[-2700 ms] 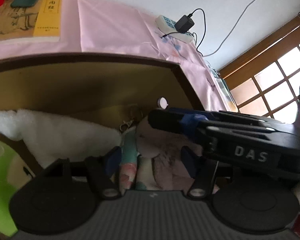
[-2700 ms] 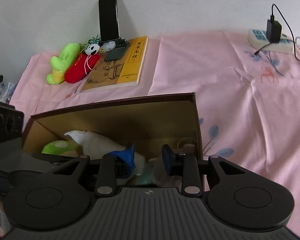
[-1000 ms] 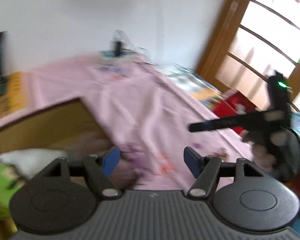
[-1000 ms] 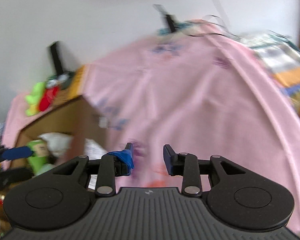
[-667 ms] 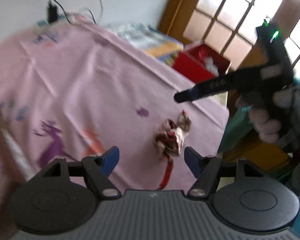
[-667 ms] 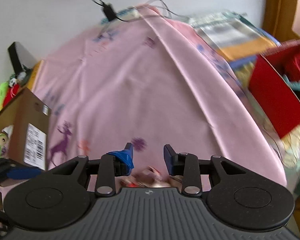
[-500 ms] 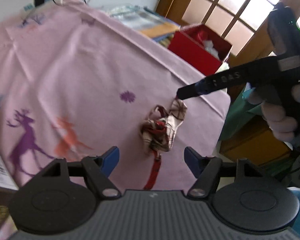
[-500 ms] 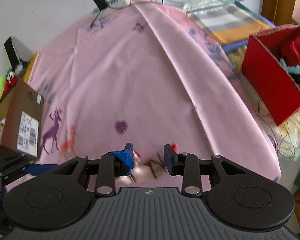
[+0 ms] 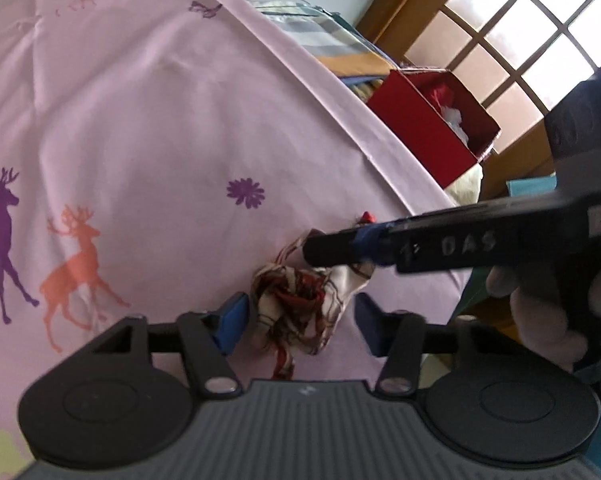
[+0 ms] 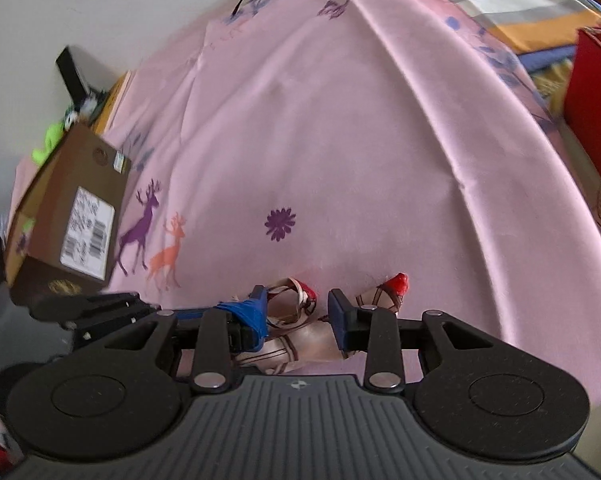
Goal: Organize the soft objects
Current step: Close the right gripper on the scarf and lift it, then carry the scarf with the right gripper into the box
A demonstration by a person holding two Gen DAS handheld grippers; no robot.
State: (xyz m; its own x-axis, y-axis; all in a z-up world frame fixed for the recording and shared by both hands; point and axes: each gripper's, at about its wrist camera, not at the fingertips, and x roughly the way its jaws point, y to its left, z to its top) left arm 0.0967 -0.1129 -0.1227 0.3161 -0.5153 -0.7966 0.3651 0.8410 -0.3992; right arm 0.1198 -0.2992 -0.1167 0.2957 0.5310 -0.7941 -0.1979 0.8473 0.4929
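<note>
Straddling the crumpled scarf [image 9: 300, 312] on the pink cloth [image 9: 148, 128], left gripper [image 9: 298, 322] jaws have just been closing, pads not yet pressing; right gripper [image 10: 296, 312] likewise open around it; transfer to cardboard box [image 10: 68, 216] remains

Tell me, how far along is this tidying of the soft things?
Partly done: green plush shows inside the cardboard box. In hand: both grippers are on the crumpled patterned scarf lying on the pink cloth. The left gripper has just been closing around it, one pad touching; the right gripper straddles its far end. Left: grip it, lift it, and put it away, presumably in the box.
</note>
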